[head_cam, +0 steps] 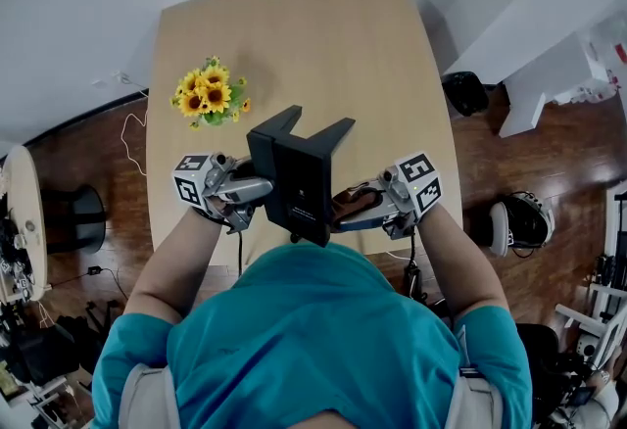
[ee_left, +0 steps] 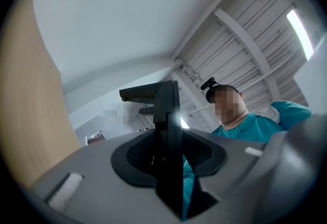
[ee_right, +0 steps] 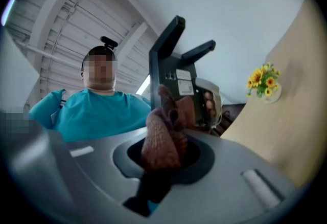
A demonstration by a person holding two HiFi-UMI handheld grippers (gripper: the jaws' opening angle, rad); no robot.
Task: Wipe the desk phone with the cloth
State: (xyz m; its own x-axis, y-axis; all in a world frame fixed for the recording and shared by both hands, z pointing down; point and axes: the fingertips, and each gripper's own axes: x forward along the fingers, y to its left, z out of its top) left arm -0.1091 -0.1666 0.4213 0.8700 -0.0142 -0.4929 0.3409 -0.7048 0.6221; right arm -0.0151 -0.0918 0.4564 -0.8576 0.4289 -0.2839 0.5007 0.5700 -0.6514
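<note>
The black desk phone (head_cam: pixel 297 174) is held up off the wooden table (head_cam: pixel 333 35), close to the person's chest. My left gripper (head_cam: pixel 251 192) is shut on the phone's left edge; in the left gripper view a thin black edge of the phone (ee_left: pixel 170 131) runs up between the jaws of my left gripper (ee_left: pixel 171 172). My right gripper (head_cam: pixel 355 206) is shut on a bunched brown cloth (head_cam: pixel 349 203). In the right gripper view the cloth (ee_right: pixel 164 133) sticks up from my right gripper (ee_right: pixel 159 169) and touches the labelled underside of the phone (ee_right: pixel 176 72).
A small bunch of sunflowers (head_cam: pixel 211 94) stands on the table's left side, also seen as the sunflowers (ee_right: pixel 265 82) in the right gripper view. Dark wood floor, cables and a black stool (head_cam: pixel 465 92) surround the table. The person in a teal shirt (head_cam: pixel 313 339) stands at the near edge.
</note>
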